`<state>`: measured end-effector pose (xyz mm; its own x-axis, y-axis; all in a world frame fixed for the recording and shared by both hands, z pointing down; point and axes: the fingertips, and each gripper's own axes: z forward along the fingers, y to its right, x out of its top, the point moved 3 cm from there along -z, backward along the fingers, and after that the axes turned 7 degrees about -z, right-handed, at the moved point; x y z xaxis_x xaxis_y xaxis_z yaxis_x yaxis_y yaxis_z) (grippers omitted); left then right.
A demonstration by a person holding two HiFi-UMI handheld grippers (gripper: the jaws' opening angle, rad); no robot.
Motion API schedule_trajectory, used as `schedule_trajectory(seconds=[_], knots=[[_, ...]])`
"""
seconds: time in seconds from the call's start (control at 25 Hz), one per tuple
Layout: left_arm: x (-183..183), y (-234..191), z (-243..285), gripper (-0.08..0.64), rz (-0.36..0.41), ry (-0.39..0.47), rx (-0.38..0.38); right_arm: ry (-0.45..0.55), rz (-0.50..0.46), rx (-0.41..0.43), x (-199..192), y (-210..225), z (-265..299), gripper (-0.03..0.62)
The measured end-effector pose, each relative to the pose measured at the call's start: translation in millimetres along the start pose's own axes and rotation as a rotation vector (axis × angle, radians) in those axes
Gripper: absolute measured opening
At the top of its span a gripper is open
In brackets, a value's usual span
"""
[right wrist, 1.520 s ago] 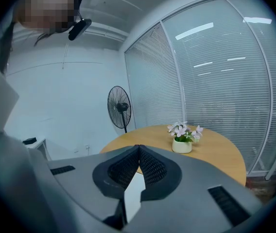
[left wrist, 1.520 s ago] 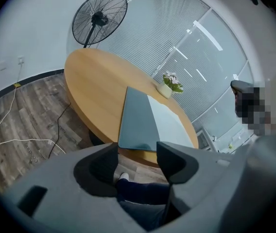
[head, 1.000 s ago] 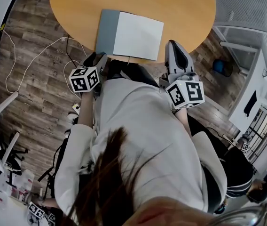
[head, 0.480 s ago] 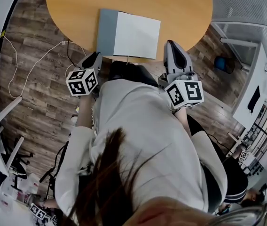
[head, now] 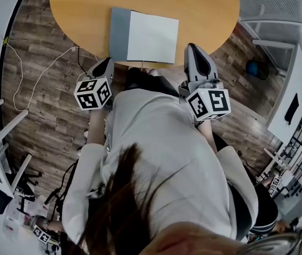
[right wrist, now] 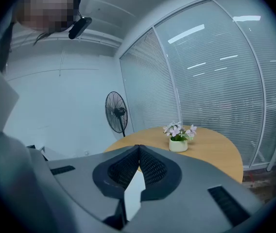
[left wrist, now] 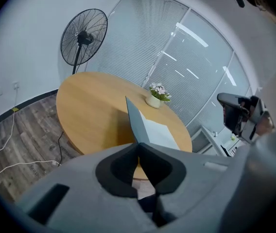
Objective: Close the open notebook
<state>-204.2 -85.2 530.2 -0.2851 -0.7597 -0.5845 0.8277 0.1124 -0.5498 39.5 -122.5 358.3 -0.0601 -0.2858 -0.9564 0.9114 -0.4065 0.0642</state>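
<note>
- Since a second ago the left hand-held gripper (head: 106, 64) has just been closing its jaws. They now meet tip to tip with nothing between them, and the notebook (head: 145, 36) lies open as before.
- Head view: the notebook rests flat on the round table (head: 76, 15), grey cover to the left and white page to the right. Its near edge runs close along the table's near rim.
- Head view: the left hand-held gripper sits at that rim, just by the notebook's near left corner; whether it touches cannot be told. The right hand-held gripper (head: 193, 49) reaches over the rim just beside the near right corner.
- Head view: bare wood spreads left of the notebook and beyond it. Wood floor (head: 39, 105) with a white cable (head: 36, 68) lies outside the rim on the left.
- Left gripper view: the left hand-held gripper (left wrist: 138, 144) has its jaws shut and empty. Ahead, the notebook (left wrist: 150, 127) lies on the table (left wrist: 89, 101), a flower pot (left wrist: 155, 99) stands beyond it, and a fan (left wrist: 83, 35) stands past the far edge.
- Right gripper view: the right hand-held gripper (right wrist: 138, 147) also has its tips together, gripping nothing. The flower pot (right wrist: 178, 142) stands on open table (right wrist: 215, 152) ahead.
</note>
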Motion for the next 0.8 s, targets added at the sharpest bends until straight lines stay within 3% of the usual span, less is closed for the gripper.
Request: schedule_trajectory(seconds=[0.24,0.48,0.8], knots=[[2.8,14.8,-3.3,0.023,0.013,0.009,0.027,0.017,0.014,-0.008,-1.1,15.3,-14.5,0.003],[5.1,31.5,-4.3,0.023,0.075,0.029,0.063,0.045,0.054,-0.031,-4.1,31.7,-33.2,0.003],[6.6,67.2,-0.7,0.021,0.116,0.05,0.061,0.076,0.086,-0.045,-6.7,58.2,-59.3,0.003]])
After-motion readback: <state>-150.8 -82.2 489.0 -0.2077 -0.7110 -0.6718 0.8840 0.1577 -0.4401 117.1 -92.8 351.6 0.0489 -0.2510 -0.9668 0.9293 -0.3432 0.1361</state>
